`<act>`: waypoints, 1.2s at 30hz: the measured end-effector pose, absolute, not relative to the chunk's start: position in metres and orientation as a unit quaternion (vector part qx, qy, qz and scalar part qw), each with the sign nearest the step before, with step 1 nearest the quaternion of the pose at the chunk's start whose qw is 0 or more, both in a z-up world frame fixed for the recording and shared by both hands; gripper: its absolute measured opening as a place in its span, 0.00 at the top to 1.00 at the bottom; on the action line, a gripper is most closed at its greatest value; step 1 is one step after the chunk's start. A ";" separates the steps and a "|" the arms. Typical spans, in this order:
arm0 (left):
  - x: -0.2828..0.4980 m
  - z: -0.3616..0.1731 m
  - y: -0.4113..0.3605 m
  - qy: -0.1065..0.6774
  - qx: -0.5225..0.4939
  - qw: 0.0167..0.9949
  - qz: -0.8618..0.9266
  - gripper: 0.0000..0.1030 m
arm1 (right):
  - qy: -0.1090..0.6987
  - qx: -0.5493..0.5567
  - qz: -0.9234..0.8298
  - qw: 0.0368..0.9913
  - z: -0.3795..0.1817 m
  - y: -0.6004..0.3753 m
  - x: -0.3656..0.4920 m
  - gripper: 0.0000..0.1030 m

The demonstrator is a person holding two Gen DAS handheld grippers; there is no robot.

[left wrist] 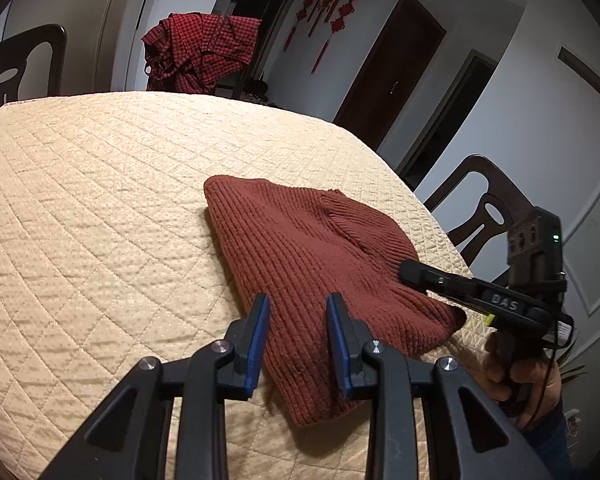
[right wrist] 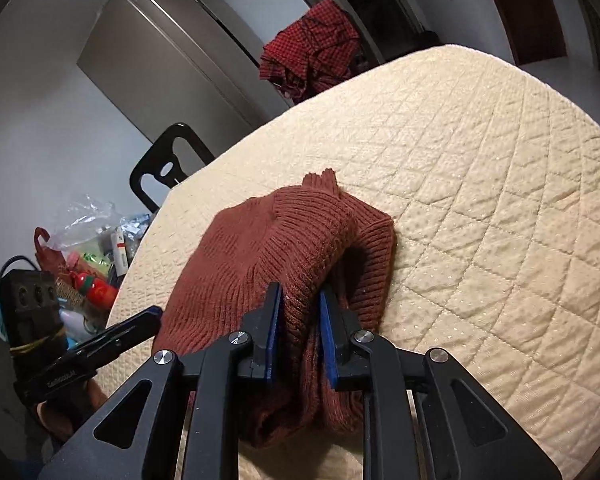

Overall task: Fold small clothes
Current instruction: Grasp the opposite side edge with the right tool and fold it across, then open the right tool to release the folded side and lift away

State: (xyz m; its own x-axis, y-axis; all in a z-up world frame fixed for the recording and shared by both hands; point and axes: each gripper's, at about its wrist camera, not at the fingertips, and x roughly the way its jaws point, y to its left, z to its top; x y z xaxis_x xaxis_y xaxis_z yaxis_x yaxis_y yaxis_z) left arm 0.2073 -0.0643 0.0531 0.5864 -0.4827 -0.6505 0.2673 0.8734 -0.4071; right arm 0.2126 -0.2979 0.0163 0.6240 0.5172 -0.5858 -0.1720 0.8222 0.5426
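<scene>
A rust-red ribbed knit sweater [left wrist: 300, 248] lies folded on the cream quilted table cover [left wrist: 100, 200]. My left gripper [left wrist: 298, 304] is open, its blue pads just above the sweater's near edge with nothing between them. My right gripper [right wrist: 300, 300] is shut on a bunched fold of the sweater [right wrist: 284, 236] at its near side, with knit pressed between the blue pads. The right gripper also shows in the left wrist view [left wrist: 408, 272], at the sweater's right edge. The left gripper also shows in the right wrist view [right wrist: 150, 314], at the sweater's left edge.
A red checked garment [left wrist: 200, 52] hangs over a chair at the table's far side. Dark wooden chairs stand at the far left [left wrist: 16, 64] and right [left wrist: 484, 204]. A cluttered heap of bags and bottles [right wrist: 88, 252] sits beyond the table edge.
</scene>
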 end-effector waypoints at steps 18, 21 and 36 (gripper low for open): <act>0.193 0.042 -0.100 0.383 -0.029 0.898 -0.215 0.64 | 0.375 0.136 0.188 0.898 0.016 -0.281 0.180 0.89; 0.195 0.047 -0.098 0.391 -0.031 0.894 -0.217 0.64 | 0.377 0.109 0.177 0.903 0.024 -0.271 0.178 0.88; 0.224 0.047 -0.109 0.375 -0.006 0.902 -0.214 0.63 | 0.369 0.164 0.177 0.897 0.017 -0.286 0.224 0.92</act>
State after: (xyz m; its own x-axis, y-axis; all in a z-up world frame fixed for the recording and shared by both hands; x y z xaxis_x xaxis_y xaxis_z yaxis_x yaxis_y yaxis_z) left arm 0.2239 -0.1091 0.0472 0.6268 -0.3902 -0.6744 0.3817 0.9084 -0.1708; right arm 0.2235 -0.2864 0.0171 0.6647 0.4388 -0.6047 -0.1966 0.8836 0.4250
